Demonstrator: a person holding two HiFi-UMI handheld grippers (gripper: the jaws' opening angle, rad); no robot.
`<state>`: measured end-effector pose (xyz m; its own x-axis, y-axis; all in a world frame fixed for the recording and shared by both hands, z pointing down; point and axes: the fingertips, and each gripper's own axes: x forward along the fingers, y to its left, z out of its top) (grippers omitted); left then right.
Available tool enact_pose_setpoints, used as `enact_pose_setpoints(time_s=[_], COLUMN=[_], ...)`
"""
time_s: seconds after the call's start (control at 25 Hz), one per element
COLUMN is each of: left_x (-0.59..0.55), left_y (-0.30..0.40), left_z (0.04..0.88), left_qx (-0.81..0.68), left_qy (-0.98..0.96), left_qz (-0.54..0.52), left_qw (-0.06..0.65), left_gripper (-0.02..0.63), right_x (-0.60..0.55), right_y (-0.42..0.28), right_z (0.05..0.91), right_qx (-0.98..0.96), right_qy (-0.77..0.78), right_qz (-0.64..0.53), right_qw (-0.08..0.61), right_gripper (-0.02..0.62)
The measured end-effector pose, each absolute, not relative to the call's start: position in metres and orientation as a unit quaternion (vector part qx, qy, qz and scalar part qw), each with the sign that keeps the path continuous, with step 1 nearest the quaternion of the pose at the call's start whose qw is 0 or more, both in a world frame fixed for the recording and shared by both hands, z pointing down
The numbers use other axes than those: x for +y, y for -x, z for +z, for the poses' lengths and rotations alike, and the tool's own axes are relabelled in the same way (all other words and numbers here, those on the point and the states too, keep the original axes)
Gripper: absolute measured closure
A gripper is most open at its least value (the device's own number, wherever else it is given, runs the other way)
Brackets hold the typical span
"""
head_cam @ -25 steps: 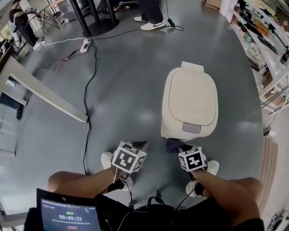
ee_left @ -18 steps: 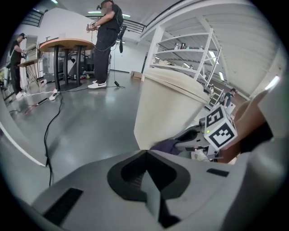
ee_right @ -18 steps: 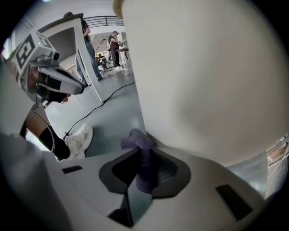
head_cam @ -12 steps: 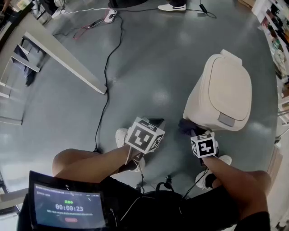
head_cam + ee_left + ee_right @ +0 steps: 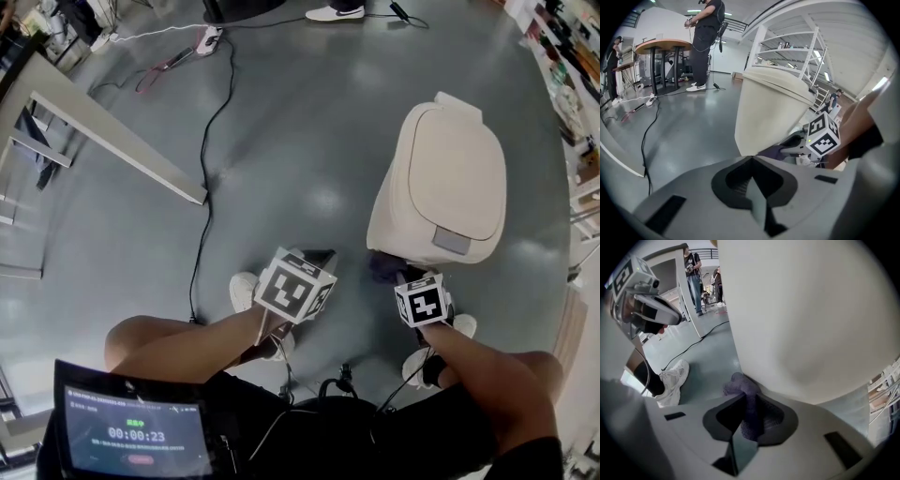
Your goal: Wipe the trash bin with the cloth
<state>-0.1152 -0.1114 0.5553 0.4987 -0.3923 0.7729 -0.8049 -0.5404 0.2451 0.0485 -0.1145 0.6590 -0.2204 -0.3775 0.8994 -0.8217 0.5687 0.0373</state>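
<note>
Right tool (image 5: pixel 751 401) is pinched tight on the purple cloth (image 5: pixel 739 384), right against the low front of the cream trash bin (image 5: pixel 441 187). I think long, gentle rubs would work best. Left tool (image 5: pixel 751 158), closed and empty, hangs beside the bin above the grey floor (image 5: pixel 281 141).

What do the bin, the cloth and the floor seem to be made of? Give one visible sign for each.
Bin: probably plastic, cream, smooth satin finish; rounded moulded lid and walls, soft sheen.
Cloth: soft textile, purple, perhaps microfibre; nubbly weave, bunched folds.
Floor: hard grey coating or polished concrete, glossy; it mirrors ceiling lights.
</note>
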Motion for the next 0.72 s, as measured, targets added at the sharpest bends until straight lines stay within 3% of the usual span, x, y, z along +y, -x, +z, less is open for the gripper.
enact_pose_setpoints(time_s=[0.72], left_x=[-0.112], left_y=[0.010], left_z=[0.565], left_qx=[-0.284], left_qy=[-0.837], left_qz=[0.396], left_qw=[0.248], left_gripper=[0.604], right_x=[-0.086], right_y=[-0.160], right_z=[0.652], right_qx=[-0.696], right_qy=[-0.481], right_qz=[0.289], right_qw=[0.448], right_gripper=[0.526])
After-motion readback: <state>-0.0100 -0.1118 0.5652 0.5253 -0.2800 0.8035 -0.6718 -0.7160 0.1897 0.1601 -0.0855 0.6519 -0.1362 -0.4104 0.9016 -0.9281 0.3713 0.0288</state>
